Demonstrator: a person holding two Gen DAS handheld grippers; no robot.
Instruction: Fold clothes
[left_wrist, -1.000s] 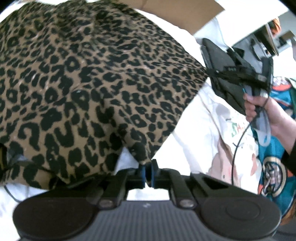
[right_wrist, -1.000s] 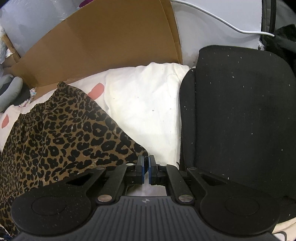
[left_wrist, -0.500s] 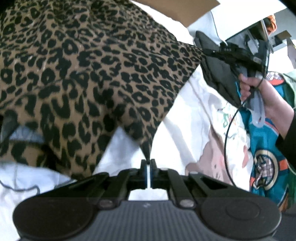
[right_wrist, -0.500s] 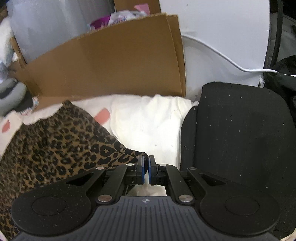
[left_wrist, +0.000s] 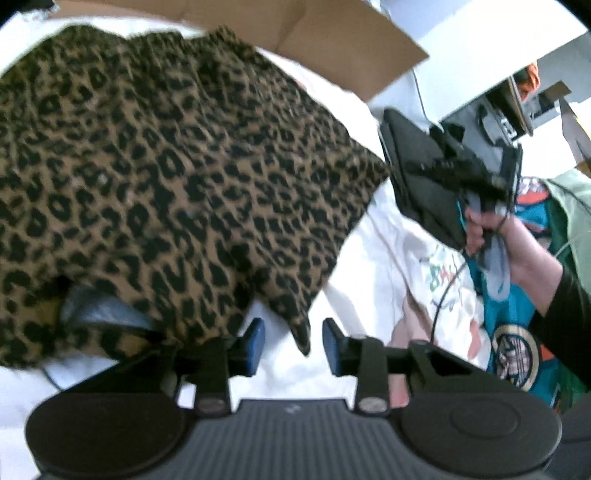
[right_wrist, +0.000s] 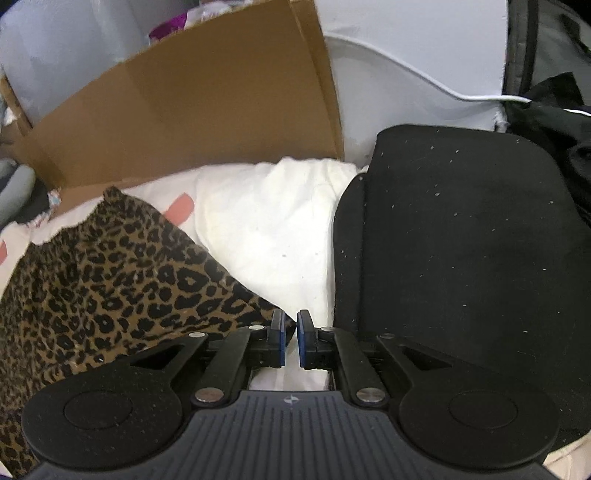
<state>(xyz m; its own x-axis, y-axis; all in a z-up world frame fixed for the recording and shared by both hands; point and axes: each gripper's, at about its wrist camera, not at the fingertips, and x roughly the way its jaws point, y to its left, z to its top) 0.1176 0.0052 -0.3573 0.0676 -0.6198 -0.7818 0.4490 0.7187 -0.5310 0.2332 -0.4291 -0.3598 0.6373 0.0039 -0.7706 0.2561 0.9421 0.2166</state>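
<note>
Left claw (left_wrist: 289, 345) has just been opening: jaws wide, leopard garment (left_wrist: 177, 177) corner hanging loose between them, touching neither pad. Right claw (right_wrist: 290, 338) is nearly closed, pinching the other corner. We should let the cloth settle flat, release right, then smooth. It lies on a white-sheeted bed (right_wrist: 266, 229); cardboard (right_wrist: 192, 122) behind, black cushion (right_wrist: 461, 240) beside.

Each gripper is matte black plastic with a ribbed base plate flanked by two round discs. Silver screws pin the angled link arms, which end in blue pads (left_wrist: 256, 341). The right gripper (right_wrist: 290, 341) is flecked with pale lint and bears a small round mark on its ribs. The hand (left_wrist: 496, 240) emerges from a black sleeve (left_wrist: 569, 314); a thin black cable (left_wrist: 441, 295) hangs below it.
</note>
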